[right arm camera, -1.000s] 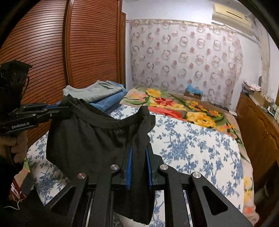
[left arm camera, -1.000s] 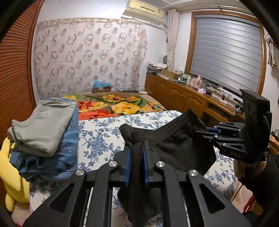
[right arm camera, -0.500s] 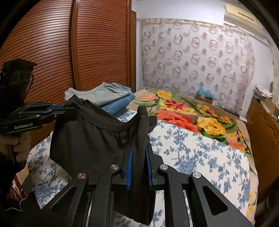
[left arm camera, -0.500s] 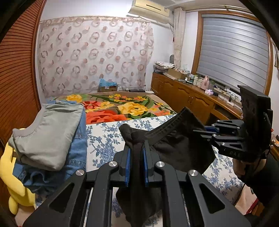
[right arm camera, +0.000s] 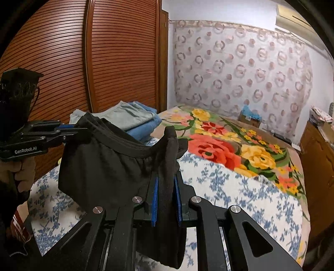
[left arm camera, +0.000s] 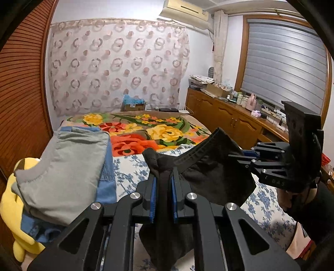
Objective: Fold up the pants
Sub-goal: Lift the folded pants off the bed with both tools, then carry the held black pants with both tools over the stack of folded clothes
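Pants: black pants, soft knit with a ribbed elastic waistband, held up in the air above the near end of the bed; the waistband stretches between the two grippers and sags in a shallow curve, and the rest of the cloth hangs down in loose folds.
Left gripper: the left gripper has its blue pads pressed onto a bunched corner of the waistband; a knob of cloth sticks up past the fingertips.
Right gripper: the right gripper pinches the other corner of the waistband the same way, with cloth trailing down below its jaws.
Hands: a hand grips the handle of the left gripper at the left edge of the right wrist view.
Bed: the bed has a white sheet with blue flowers at the near end and a blanket with large orange, yellow and red flowers at the far end.
Stack: folded clothes lie at the left side of the bed, a grey-green garment on top of blue denim, with a yellow soft toy just beside them.
Room: a slatted wooden wardrobe stands at the left; a curtain with ring patterns hangs on the far wall; a wooden cabinet with clutter on top runs along the right under a window blind; an air conditioner is mounted high.
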The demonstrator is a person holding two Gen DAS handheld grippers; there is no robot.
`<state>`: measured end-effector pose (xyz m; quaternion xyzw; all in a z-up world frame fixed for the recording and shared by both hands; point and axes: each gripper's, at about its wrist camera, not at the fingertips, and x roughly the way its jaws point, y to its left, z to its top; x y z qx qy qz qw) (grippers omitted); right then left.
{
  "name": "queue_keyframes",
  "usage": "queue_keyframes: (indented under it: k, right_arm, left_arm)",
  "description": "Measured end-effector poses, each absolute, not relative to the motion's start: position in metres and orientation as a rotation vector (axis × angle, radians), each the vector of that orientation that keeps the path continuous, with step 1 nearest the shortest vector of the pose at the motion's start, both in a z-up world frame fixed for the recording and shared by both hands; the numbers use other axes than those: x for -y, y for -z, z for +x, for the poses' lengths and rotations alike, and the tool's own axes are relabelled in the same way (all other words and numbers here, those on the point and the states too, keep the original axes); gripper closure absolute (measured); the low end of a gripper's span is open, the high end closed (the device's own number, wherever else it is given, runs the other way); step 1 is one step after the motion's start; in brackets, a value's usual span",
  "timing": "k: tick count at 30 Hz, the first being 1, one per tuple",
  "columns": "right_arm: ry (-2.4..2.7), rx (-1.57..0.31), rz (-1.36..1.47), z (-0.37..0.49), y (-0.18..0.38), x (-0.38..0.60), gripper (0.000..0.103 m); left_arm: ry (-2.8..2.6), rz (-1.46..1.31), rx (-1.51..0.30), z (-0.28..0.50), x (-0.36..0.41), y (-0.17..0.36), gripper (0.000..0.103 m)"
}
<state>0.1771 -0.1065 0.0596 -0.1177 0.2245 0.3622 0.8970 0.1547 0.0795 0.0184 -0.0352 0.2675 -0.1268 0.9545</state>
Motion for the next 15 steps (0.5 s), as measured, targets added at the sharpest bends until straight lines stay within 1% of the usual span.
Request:
queue_keyframes:
  k: [15]
  right_arm:
    - [-0.798, -0.359, -0.318, 0.204, -0.101, 0.072, 0.089]
  left_arm:
    - [0.153, -0.058, -0.467, 0.164, -0.118, -0.061, 0.09]
